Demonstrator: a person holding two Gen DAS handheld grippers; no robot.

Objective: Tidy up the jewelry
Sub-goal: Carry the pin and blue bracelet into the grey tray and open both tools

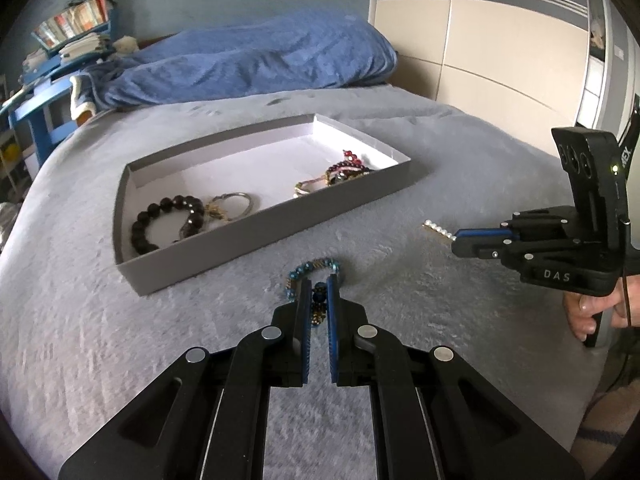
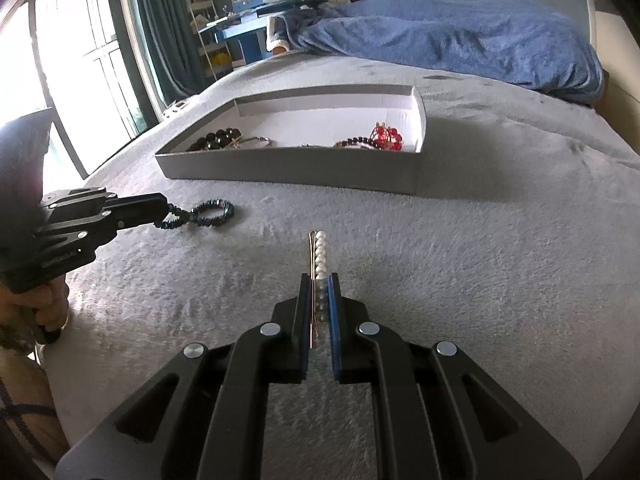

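Tongs both closed: left tongs (image 1: 319,286) pinch the blue bead bracelet (image 2: 212,211), right tongs (image 2: 320,284) grip the pearl hairpin (image 2: 320,252), near the tray (image 2: 288,170) on the bed (image 2: 480,260).

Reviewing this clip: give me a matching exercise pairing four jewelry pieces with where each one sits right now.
Things:
1. blue bead bracelet
2. pearl hair pin
3. black bead bracelet
4. red bead piece

Places:
A. in the grey tray, at its left end seen from the left wrist
B. on the bedspread, one end between the right gripper jaws
C. in the tray, at the opposite end
D. on the bedspread, one end between the left gripper jaws

Pairs: 1-D, 2-B, 3-A, 4-C
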